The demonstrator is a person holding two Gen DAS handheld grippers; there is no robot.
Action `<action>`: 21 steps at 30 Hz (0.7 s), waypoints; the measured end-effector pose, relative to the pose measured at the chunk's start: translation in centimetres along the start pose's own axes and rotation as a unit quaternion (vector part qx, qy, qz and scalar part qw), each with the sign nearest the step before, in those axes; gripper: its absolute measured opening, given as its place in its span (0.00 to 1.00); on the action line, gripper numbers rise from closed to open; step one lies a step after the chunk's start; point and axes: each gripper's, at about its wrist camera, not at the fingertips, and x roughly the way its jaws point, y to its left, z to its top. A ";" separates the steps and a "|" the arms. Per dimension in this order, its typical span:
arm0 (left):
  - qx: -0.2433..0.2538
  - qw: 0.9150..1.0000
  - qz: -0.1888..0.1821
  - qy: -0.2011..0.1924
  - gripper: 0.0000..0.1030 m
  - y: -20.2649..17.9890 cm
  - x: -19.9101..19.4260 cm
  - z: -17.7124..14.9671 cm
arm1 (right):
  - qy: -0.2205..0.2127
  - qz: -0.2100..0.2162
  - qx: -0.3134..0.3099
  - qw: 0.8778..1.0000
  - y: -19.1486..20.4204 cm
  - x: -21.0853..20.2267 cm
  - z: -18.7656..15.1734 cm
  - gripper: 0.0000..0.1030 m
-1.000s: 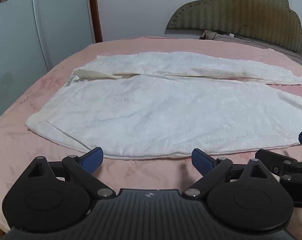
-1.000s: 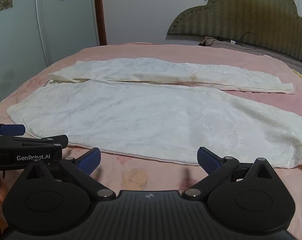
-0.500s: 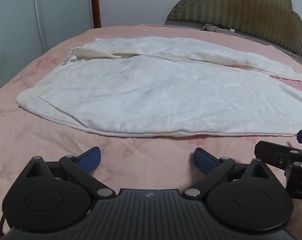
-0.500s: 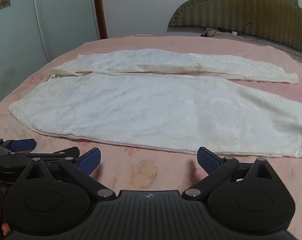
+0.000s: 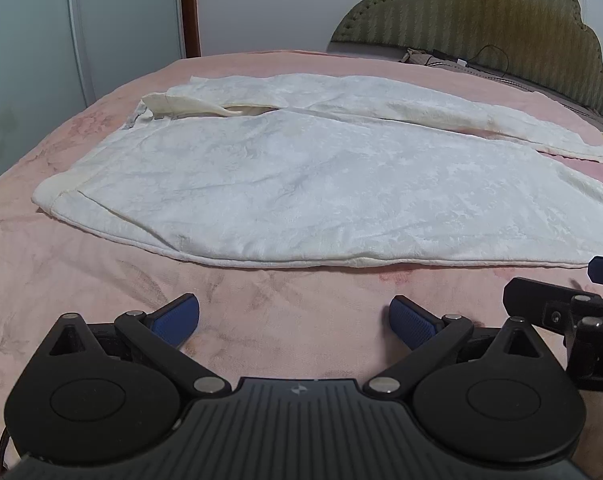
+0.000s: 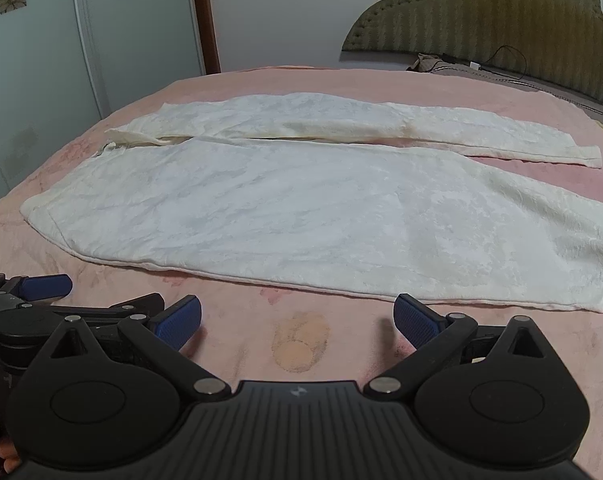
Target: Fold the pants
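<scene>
White pants (image 5: 301, 184) (image 6: 285, 208) lie spread flat on the pink bedspread (image 5: 81, 280), waistband at the left, both legs running to the right. My left gripper (image 5: 295, 320) hovers over bare bedspread just short of the near leg's edge, open, nothing between its blue pads. My right gripper (image 6: 297, 322) is likewise open and empty, close to the hem side of the near leg (image 6: 561, 292). Each gripper shows at the edge of the other's view: the right one (image 5: 573, 308) and the left one (image 6: 33, 292).
A padded olive headboard (image 5: 501, 40) stands at the far right, with a cable and small items (image 5: 461, 62) on the bed below it. Pale wardrobe doors (image 6: 61, 60) and a brown door frame (image 6: 205, 20) stand at the left.
Both views have drawn back and tilted slightly, so the pants' near edge now sits farther ahead of the fingertips. The left jaws widened a little. The pants have not moved.
</scene>
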 end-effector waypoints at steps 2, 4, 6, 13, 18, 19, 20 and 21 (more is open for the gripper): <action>0.000 1.000 0.000 -0.002 1.00 0.0 0.0 -0.1 | -0.004 0.001 0.002 1.000 -0.1 -0.2 0.0 1.00; -0.001 1.000 0.000 -0.003 1.00 0.0 0.0 -0.1 | -0.006 0.000 0.003 1.000 -0.2 -0.3 0.0 1.00; -0.001 1.000 0.000 -0.002 1.00 -0.1 0.0 -0.1 | -0.006 -0.001 0.006 1.000 -0.2 -0.3 0.0 1.00; 0.001 1.000 -0.001 -0.001 1.00 0.0 0.1 0.1 | -0.011 0.009 0.019 1.000 -0.9 -0.3 0.1 1.00; 0.003 1.000 -0.009 -0.007 1.00 0.3 -0.1 -0.3 | -0.013 0.016 0.035 0.999 -1.0 -0.2 -0.2 1.00; 0.003 1.000 -0.009 -0.008 1.00 0.3 0.0 -0.3 | -0.014 0.021 0.035 0.999 -0.9 -0.1 -0.2 1.00; 0.004 1.000 -0.008 -0.009 1.00 0.2 0.0 -0.3 | -0.015 0.025 0.035 0.999 -0.7 -0.2 -0.3 1.00; 0.003 1.000 -0.008 -0.010 1.00 0.2 0.0 -0.4 | -0.015 0.028 0.035 0.999 -0.7 -0.1 -0.3 1.00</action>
